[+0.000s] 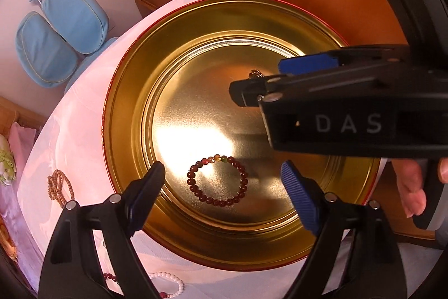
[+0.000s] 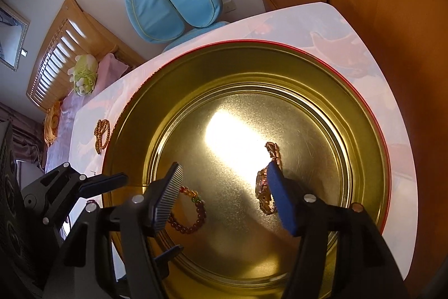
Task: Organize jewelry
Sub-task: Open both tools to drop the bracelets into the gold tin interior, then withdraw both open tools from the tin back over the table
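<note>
Resting in gold tin [image 1: 131, 80], dark bead bracelet [image 1: 217, 180], gold watch [image 2: 264, 187]

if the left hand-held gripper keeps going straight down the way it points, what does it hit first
Most likely the dark red bead bracelet, which lies on the gold tin's floor between the open fingers of the left hand-held gripper. Nothing shows in between, though depth is hard to judge in the fisheye view.
</note>
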Demonstrator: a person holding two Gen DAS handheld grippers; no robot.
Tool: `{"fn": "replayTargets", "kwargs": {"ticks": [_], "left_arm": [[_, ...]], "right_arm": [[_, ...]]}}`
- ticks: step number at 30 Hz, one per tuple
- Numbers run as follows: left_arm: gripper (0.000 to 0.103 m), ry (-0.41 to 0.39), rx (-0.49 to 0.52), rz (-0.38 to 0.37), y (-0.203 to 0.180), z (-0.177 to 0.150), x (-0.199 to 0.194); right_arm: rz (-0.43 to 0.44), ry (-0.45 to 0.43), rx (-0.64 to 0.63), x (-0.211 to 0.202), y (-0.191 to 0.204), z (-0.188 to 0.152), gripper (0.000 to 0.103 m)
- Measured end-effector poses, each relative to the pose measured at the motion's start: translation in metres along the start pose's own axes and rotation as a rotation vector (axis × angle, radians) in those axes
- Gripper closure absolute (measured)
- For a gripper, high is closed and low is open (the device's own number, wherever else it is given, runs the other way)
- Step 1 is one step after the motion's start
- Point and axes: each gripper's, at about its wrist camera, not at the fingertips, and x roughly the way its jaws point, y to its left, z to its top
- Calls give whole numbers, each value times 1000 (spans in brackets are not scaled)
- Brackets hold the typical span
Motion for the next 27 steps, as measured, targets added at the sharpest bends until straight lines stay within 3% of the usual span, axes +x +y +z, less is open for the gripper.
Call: {"fn": "replayTargets", "kwargs": {"ticks": [8,11,13,20,27], "left_arm": [[20,-20,-4,-3,-1,-4,-6],[20,-39,3,-2,-2,-10,-13],[20,-44,3,-13,-2,-15,-14],[20,-60,-29,-3,0,-27,-21],[20,-117,-132,39,26,-58,-42]], "right_arm": [[-16,-22,-10,-6,6,-6,35],[-33,-47,-7,-10,9,-10,25],[-59,-78,13,-13,9,-13,10],[-91,-119,64,-18,7,-21,9],[-33,-158,26,-28,27,-29,9]]}}
